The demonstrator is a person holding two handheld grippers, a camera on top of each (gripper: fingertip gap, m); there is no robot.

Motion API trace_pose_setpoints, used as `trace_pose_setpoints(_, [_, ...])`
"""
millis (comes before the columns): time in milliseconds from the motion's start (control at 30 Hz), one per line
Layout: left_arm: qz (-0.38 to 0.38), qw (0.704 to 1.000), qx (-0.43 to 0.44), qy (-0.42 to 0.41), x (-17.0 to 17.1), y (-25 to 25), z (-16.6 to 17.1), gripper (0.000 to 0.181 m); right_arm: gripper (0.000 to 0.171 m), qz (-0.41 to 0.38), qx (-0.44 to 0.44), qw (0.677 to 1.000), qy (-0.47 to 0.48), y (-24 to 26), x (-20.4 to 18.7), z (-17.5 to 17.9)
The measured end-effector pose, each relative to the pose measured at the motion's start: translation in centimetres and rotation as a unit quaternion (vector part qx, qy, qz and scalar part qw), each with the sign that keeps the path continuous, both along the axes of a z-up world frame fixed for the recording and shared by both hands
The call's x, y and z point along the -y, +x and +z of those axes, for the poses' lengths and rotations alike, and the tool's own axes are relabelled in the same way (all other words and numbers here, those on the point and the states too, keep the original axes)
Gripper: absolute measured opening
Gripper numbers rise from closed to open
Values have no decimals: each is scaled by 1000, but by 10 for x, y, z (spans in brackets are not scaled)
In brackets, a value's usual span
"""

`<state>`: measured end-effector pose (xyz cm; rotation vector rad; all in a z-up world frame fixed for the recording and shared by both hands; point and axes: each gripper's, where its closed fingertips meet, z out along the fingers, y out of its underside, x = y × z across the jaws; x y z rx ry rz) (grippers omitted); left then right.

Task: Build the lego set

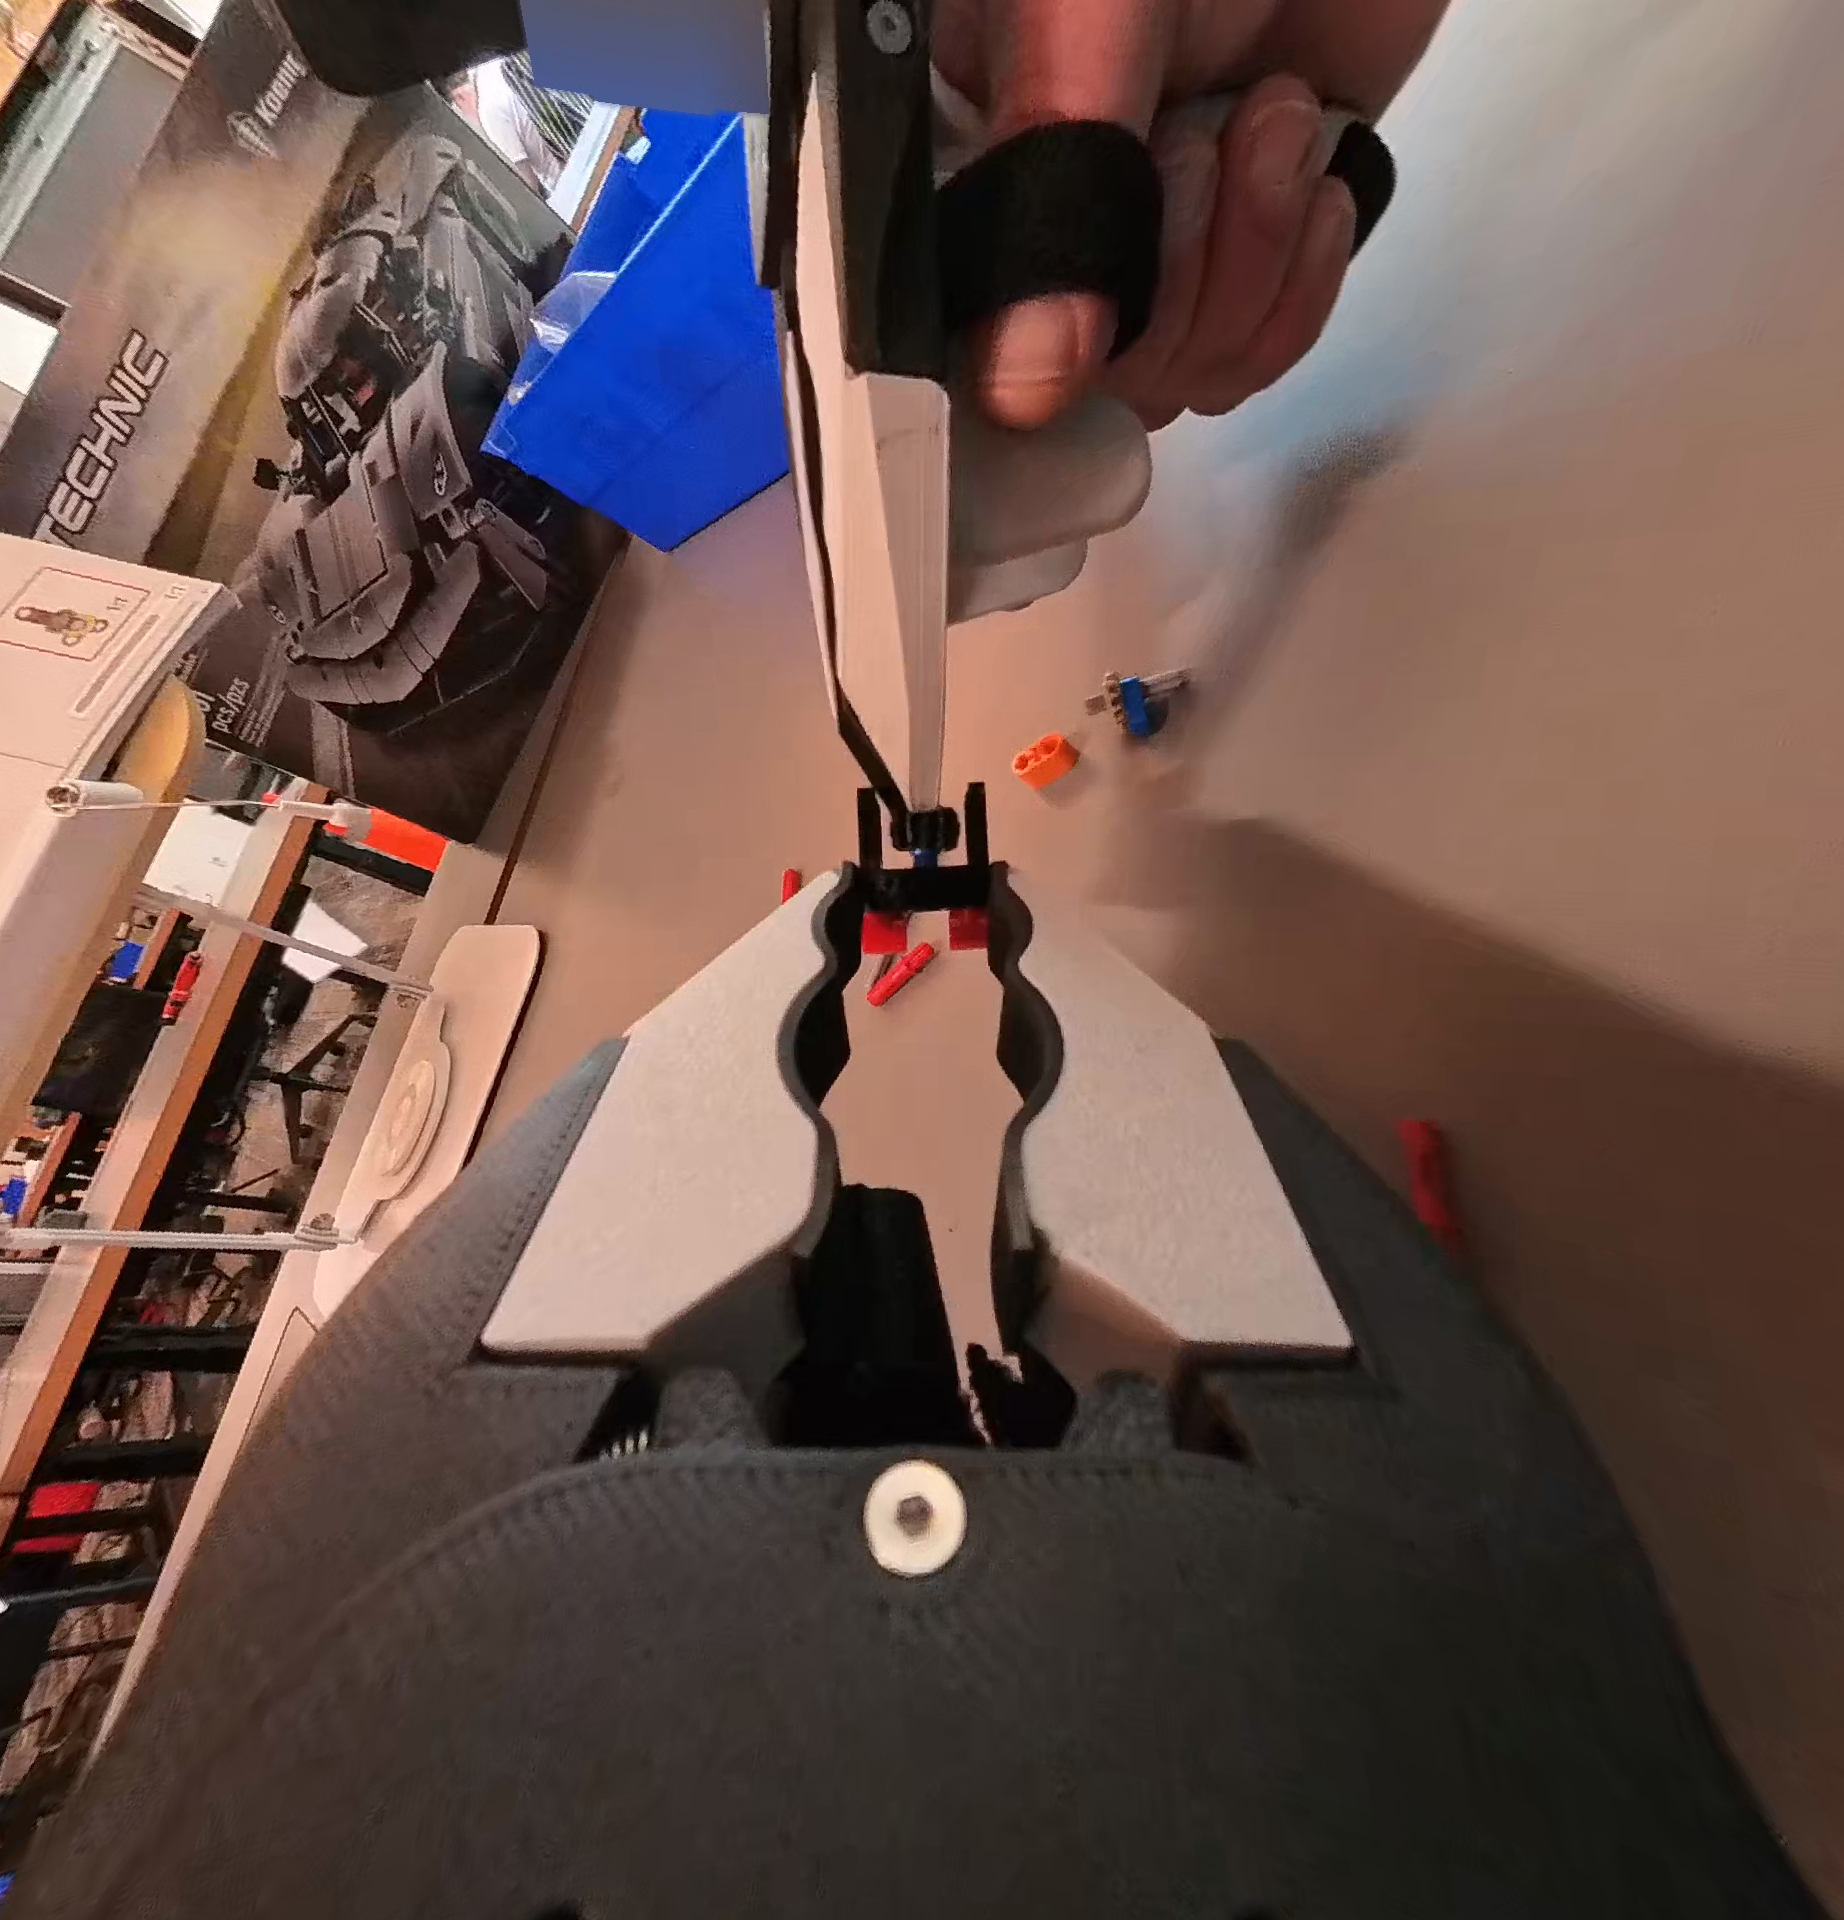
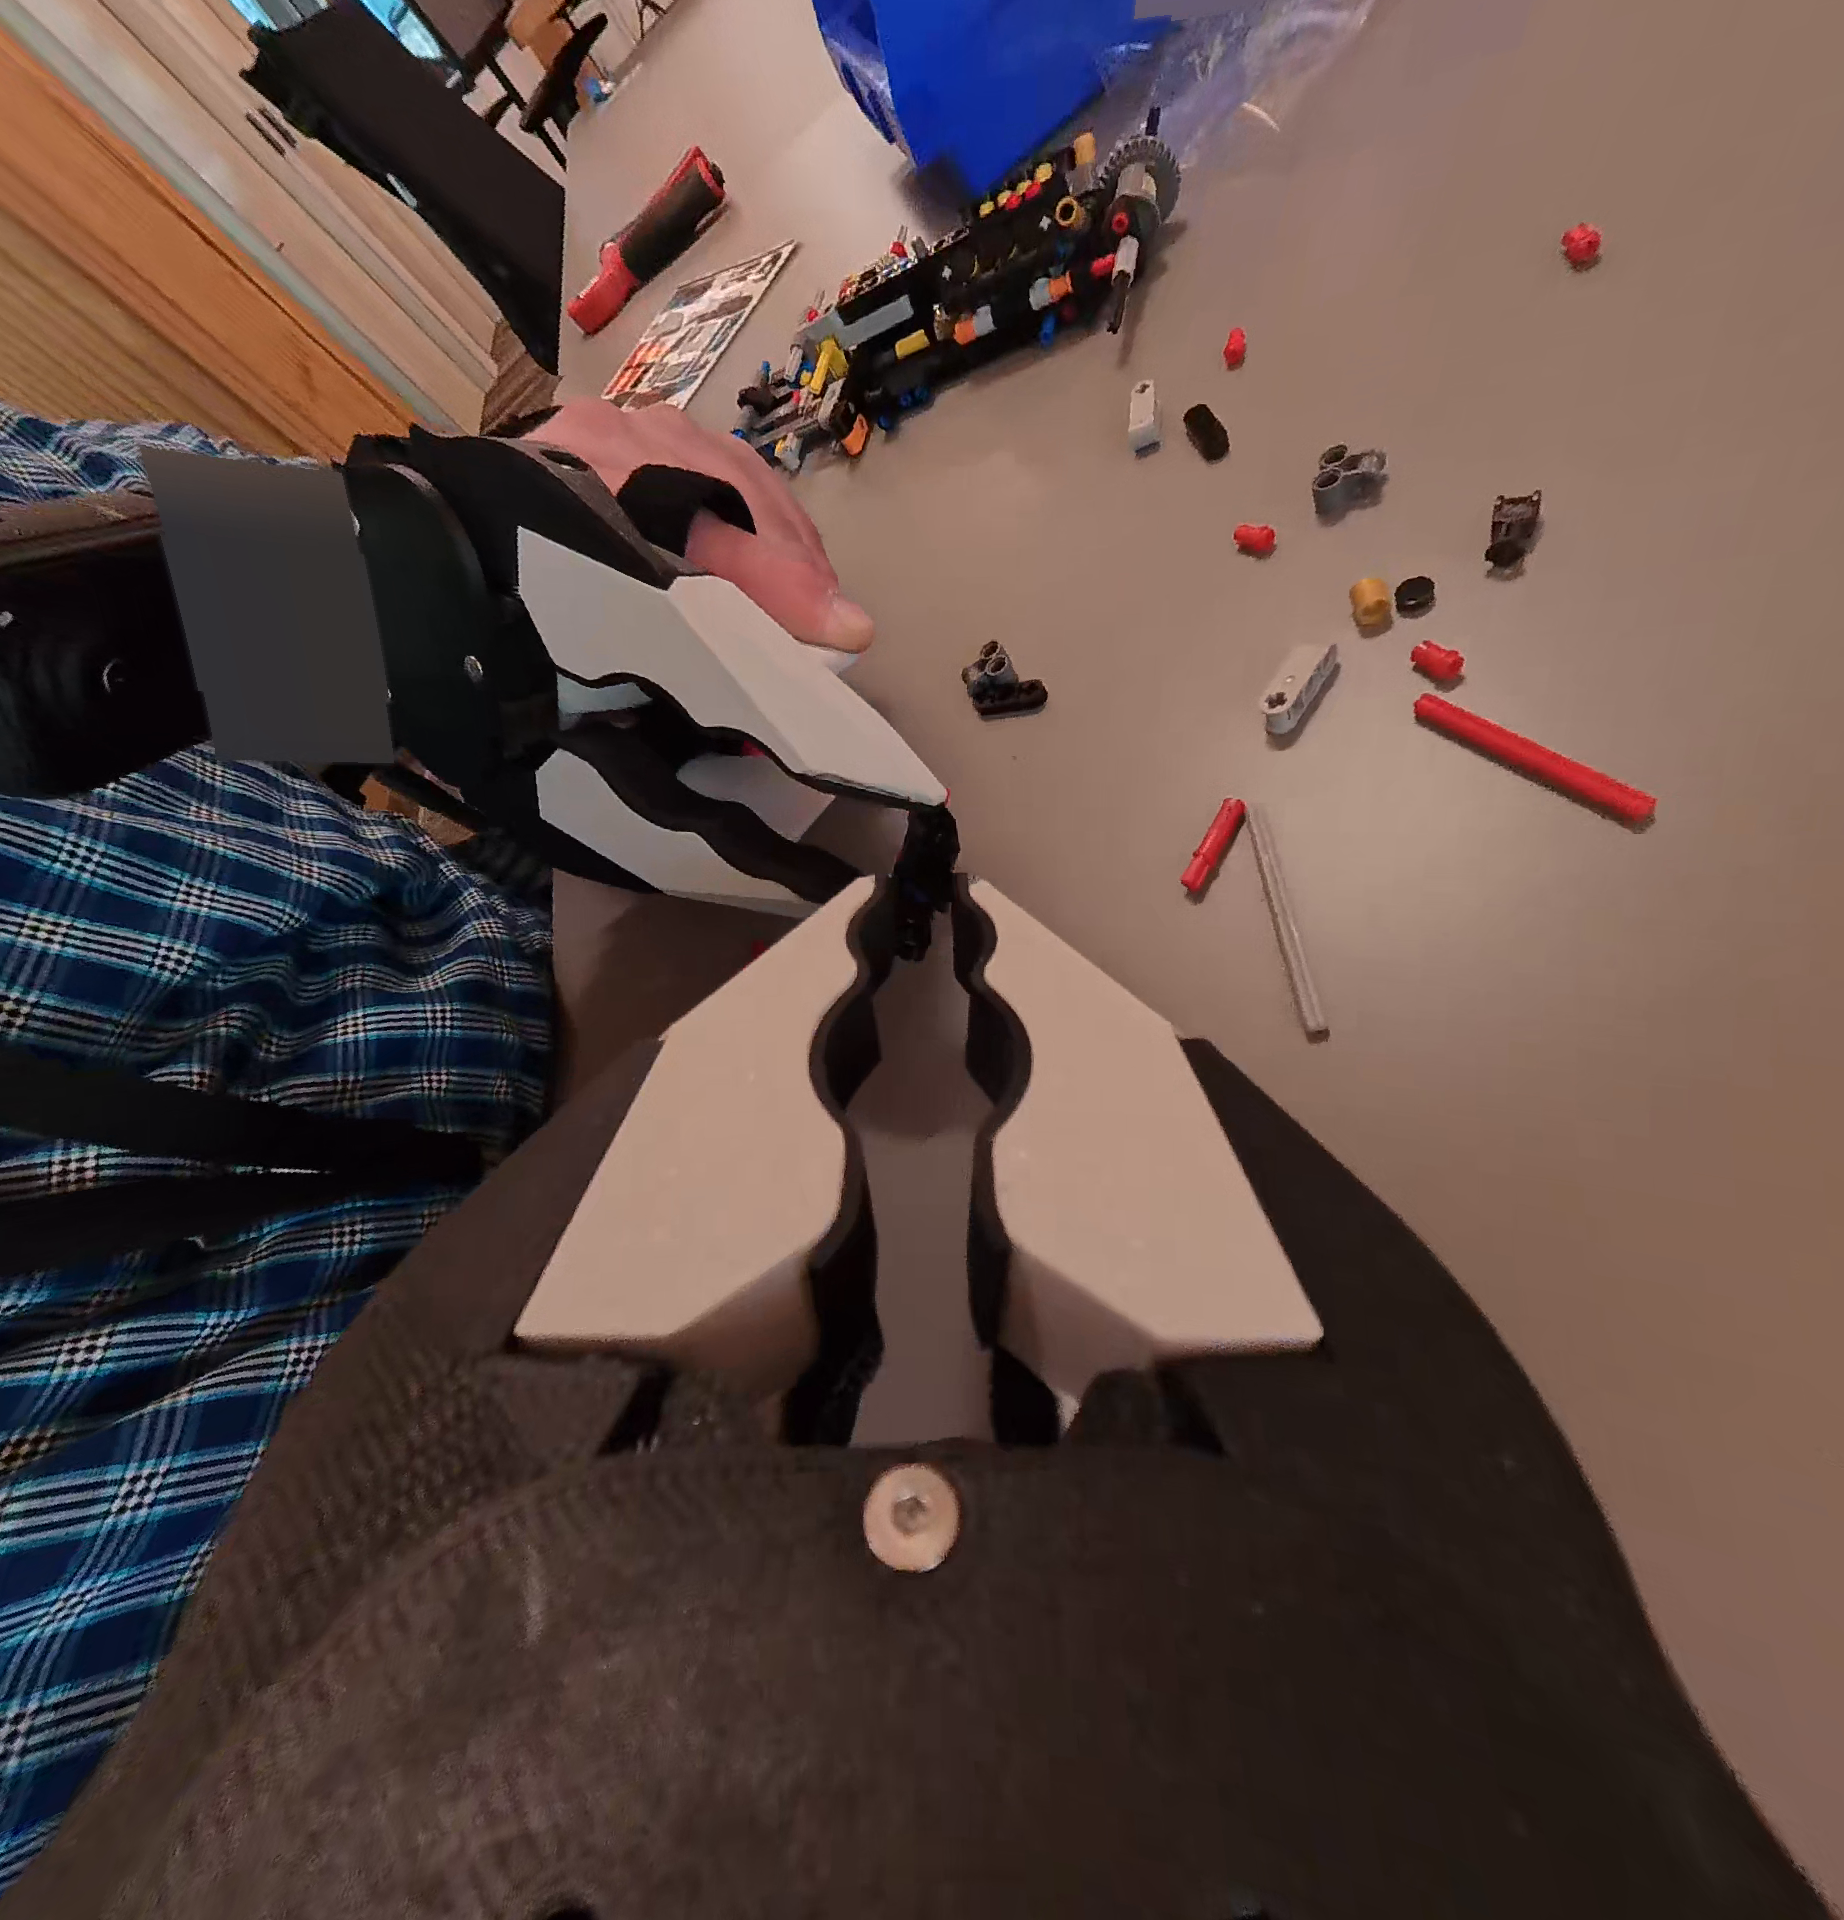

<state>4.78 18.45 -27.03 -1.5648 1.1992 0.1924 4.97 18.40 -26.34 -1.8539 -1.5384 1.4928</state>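
Observation:
In the left wrist view my left gripper (image 1: pixel 923 888) is shut on a small black frame piece (image 1: pixel 923 883) with red parts under it, held above the table. My right gripper (image 1: pixel 923 816) comes down from above, its tips shut on a small black gear piece (image 1: pixel 926 828) on a blue pin, set between the frame's two prongs. In the right wrist view my right gripper (image 2: pixel 920 894) is shut on that black piece (image 2: pixel 923 883). The left gripper (image 2: pixel 933 805) reaches in from the left and meets it at the tips.
A partly built black chassis (image 2: pixel 959 301), a blue bin (image 2: pixel 980 73) and a booklet (image 2: pixel 705 322) lie farther off. Loose parts are scattered on the grey table: a red axle (image 2: pixel 1533 758), a grey axle (image 2: pixel 1284 925), an orange connector (image 1: pixel 1045 764). The set's box (image 1: pixel 378 436) stands at the left. Both grippers' tips are close together, under 4 cm apart.

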Motion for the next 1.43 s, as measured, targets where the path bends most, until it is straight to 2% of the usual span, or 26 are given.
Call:
trace_pose_setpoints(600, [15, 999, -24, -21, -1, 0, -11, 23, 7, -26, 8, 1000, -10, -4, 1, -12])
trace_pose_setpoints(633, [10, 999, -26, -35, 0, 1, -10, 23, 9, -25, 11, 1000, -3, -3, 0, -10])
trace_pose_setpoints(667, [4, 999, -23, -45, 0, 2, -7, 23, 21, -24, 10, 1000, 1, -2, -1, -7])
trace_pose_setpoints(800, [19, 993, -40, -113, 1, -7, -16, 23, 26, -41, 4, 998, 37, 14, -13, 5])
trace_pose_setpoints(867, [18, 985, -38, -169, 7, -10, -28, 23, 26, -53, 26, 996, 73, 26, -23, -1])
trace_pose_setpoints(933, [24, 983, -38, -177, 5, -14, -29, 23, 28, -58, 51, 990, 114, 35, -28, -11])
trace_pose_setpoints(1000, [24, 974, -31, -221, 9, -16, -37, 23, 28, -49, 80, 985, 145, 43, -27, -23])
trace_pose_setpoints(1233, [27, 967, -5, -253, 12, -17, -44, 24, 24, -40, 125, 971, 202, 56, -20, -44])
trace_pose_setpoints(1433, [27, 963, 10, -268, 13, -17, -43, 35, 18, -38, 134, 968, 211, 56, -18, -53])
